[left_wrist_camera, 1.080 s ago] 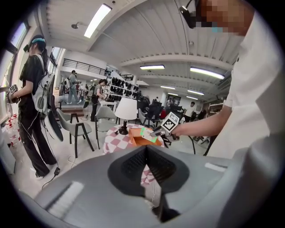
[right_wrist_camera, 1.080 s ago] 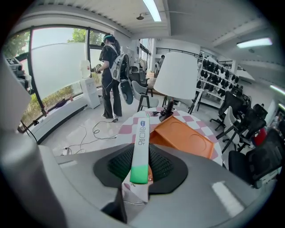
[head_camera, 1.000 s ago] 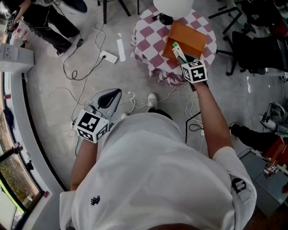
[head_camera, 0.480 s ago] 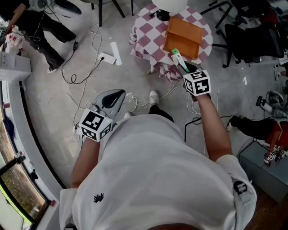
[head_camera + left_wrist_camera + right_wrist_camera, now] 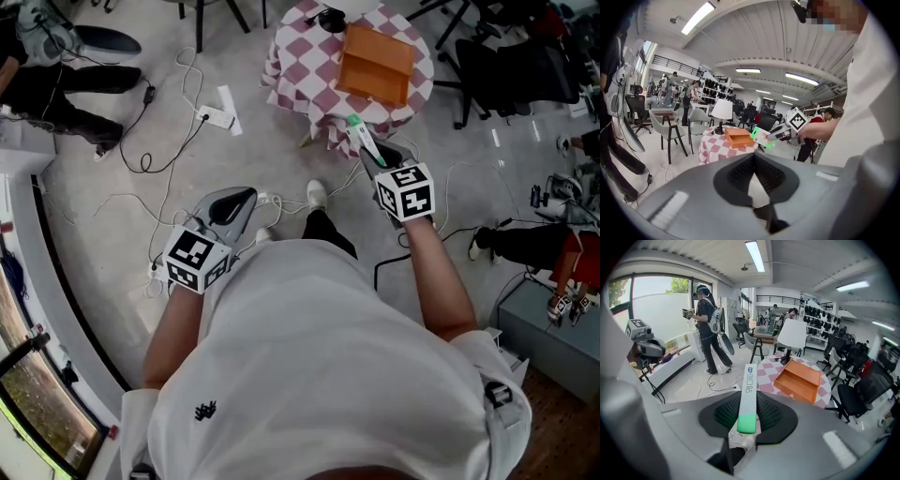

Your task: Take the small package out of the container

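A slim white package with a green end [image 5: 361, 139] sticks out of my right gripper [image 5: 377, 157], whose jaws are shut on it. It hangs just off the near edge of the round checkered table [image 5: 298, 58], clear of the orange open container [image 5: 375, 66]. In the right gripper view the package [image 5: 749, 392] stands on edge between the pads, with the container [image 5: 799, 379] beyond it. My left gripper [image 5: 234, 202] hangs low over the floor, shut and empty. The left gripper view shows the package [image 5: 761, 137] beside the container [image 5: 738, 137].
Cables and a white power strip [image 5: 216, 117] lie on the floor left of the table. Black office chairs [image 5: 525, 75] crowd the right side. A white-shaded lamp [image 5: 792, 333] stands on the table behind the container. A person [image 5: 708, 329] stands near the window.
My right gripper has drawn back from over the orange container toward the body, carrying the package past the table's near edge. The left gripper has stayed low.
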A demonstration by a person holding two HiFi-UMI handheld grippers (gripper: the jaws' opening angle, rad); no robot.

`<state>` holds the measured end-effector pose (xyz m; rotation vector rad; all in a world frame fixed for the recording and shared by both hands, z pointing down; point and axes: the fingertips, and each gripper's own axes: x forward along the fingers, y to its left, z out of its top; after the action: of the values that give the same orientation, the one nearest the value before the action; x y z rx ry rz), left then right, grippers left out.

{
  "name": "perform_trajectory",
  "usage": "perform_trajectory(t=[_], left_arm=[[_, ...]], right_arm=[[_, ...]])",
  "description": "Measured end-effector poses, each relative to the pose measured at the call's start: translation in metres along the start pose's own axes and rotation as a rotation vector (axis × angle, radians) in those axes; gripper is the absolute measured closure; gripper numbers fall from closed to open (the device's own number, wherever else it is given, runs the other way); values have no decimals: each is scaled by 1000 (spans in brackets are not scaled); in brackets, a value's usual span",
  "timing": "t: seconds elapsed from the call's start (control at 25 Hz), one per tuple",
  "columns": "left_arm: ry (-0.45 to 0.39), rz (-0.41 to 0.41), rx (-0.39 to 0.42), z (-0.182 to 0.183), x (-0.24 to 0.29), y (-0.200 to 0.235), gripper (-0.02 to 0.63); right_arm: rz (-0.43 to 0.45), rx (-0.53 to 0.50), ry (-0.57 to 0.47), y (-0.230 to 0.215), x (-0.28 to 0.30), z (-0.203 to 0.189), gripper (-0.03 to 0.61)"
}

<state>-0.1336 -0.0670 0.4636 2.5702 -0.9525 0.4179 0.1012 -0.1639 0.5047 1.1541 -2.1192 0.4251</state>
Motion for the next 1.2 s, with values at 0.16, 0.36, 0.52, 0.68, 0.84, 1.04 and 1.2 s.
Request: perform_trajectory(t=[0.16, 0.36, 0.52, 0.68, 0.84, 1.04, 1.2], left_arm=[[-5, -13, 5, -5, -5, -7, 558], [-6, -23, 6, -12, -13, -13, 558], [-5, -25, 5, -17, -18, -17, 558], [-10, -22, 9, -20, -22, -20, 558], [-16, -17, 11, -22, -27, -20, 558], [-16, -11, 6, -24, -32, -24, 558], [-14, -7, 5, -25, -33, -25, 558]], right_arm=[[7, 11, -1, 17, -14, -9, 486], [17, 20, -3, 34, -27, -17, 487], [19, 20, -8, 42, -35, -20, 488], [17, 19, -14, 47, -40, -23, 488], [16, 14, -19, 52, -43, -22, 488], [18, 12, -28, 54, -48, -20, 488], [19, 12, -29, 53, -50, -21, 488]])
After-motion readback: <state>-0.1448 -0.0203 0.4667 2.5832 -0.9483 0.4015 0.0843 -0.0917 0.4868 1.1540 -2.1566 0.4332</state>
